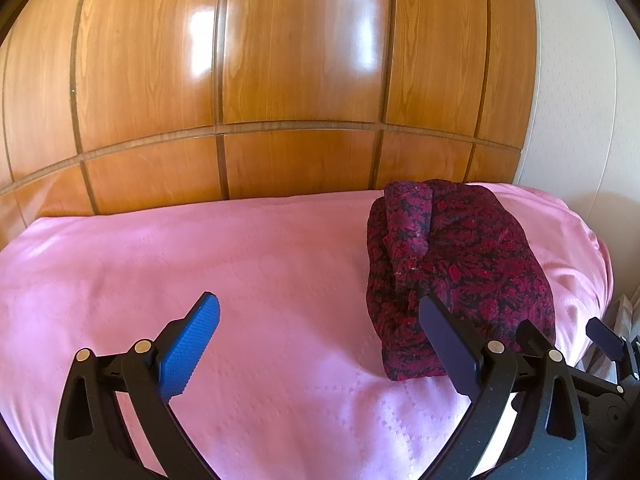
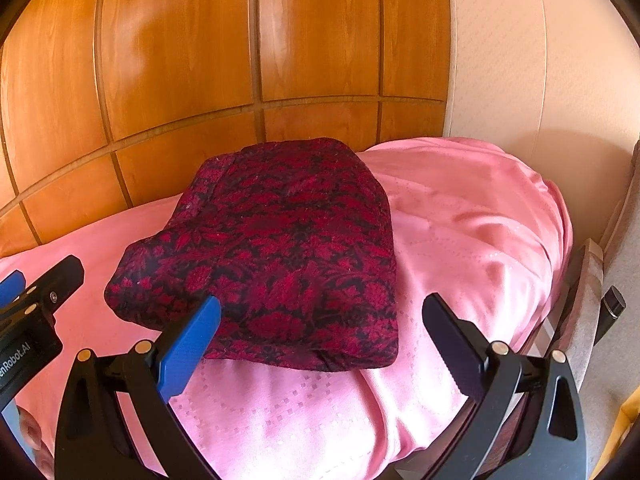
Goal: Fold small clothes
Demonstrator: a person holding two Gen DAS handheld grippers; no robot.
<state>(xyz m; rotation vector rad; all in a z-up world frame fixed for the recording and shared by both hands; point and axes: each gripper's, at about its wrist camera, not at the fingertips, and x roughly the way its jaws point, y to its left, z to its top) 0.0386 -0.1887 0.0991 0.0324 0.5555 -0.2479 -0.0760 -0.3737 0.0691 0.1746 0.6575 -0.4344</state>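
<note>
Since the red-and-black patterned garment (image 2: 276,248) already lies folded on the pink bedspread (image 2: 460,240), both the left claw (image 1: 320,344) and the right claw (image 2: 324,344), fingers apart and empty, should only press its loose flap flat.

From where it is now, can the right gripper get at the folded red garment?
Probably yes. The right gripper is open, the folded red garment lies just ahead on the pink bedspread, and nothing stands between them.

Both wrist views over shared bedspread (image 1: 280,272)
</note>
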